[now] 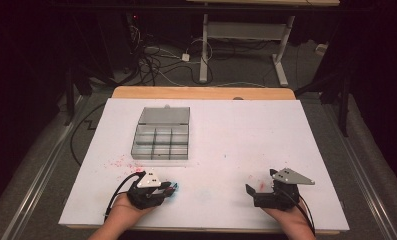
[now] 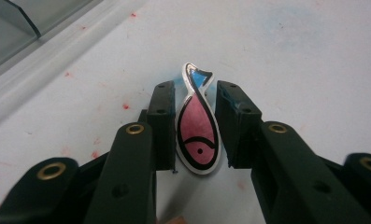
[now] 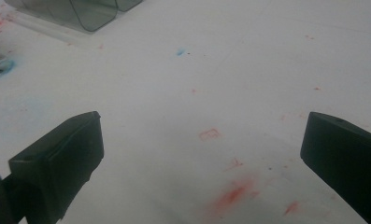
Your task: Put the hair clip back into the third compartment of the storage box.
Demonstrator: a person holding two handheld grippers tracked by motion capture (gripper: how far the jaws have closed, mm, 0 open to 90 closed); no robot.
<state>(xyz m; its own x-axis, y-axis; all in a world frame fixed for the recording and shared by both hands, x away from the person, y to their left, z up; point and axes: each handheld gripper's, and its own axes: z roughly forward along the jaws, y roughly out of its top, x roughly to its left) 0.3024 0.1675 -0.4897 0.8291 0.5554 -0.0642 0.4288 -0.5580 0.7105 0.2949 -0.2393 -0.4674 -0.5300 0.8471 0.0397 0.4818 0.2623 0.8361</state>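
A small fish-shaped piece [image 2: 197,129], pink in the body with a blue tail, lies flat on the white board [image 1: 246,135] near its left front edge. In the left gripper view its long axis runs straight along the jaws, tail pointing away from the hand and the eyed head end toward it. The left gripper [image 2: 195,126] straddles the fish, its jaws a little apart; one pad sits against the fish's side, the other stands just clear of it. The right gripper [image 3: 199,154] rests near the right front of the board, jaws spread wide over bare, red-smudged surface. A clear compartment box [image 1: 161,134], lid raised, sits farther back on the left.
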